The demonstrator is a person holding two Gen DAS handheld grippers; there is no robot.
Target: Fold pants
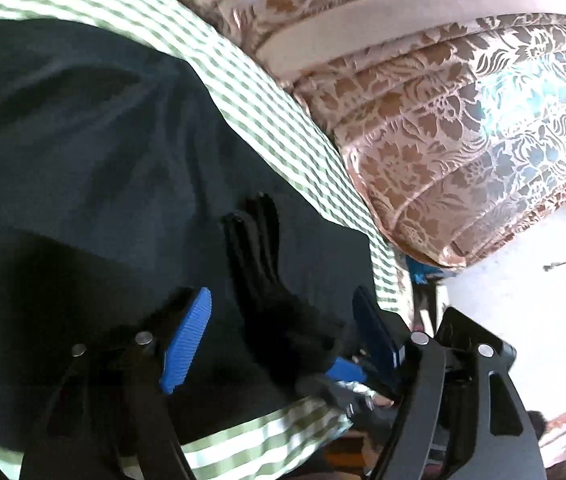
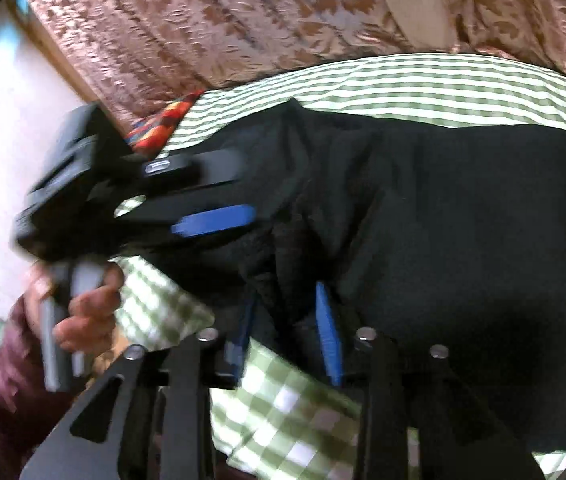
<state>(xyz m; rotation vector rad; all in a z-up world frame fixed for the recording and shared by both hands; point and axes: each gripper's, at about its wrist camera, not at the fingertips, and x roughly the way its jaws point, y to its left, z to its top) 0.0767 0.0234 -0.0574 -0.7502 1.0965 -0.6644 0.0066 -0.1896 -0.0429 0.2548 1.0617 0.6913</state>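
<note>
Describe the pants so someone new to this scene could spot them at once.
Find the bed sheet, checked green and white, in front of the pink floral bedding. The pants are the big dark heap spread across that sheet. They are the only plain, unpatterned cloth here; everything around them is checked or flowered.

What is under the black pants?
Under the black pants lies a green and white checked sheet; it shows all around their edges. Behind it hangs flowery pinkish-brown fabric. What the pants cover directly, besides the sheet, cannot be seen.
</note>
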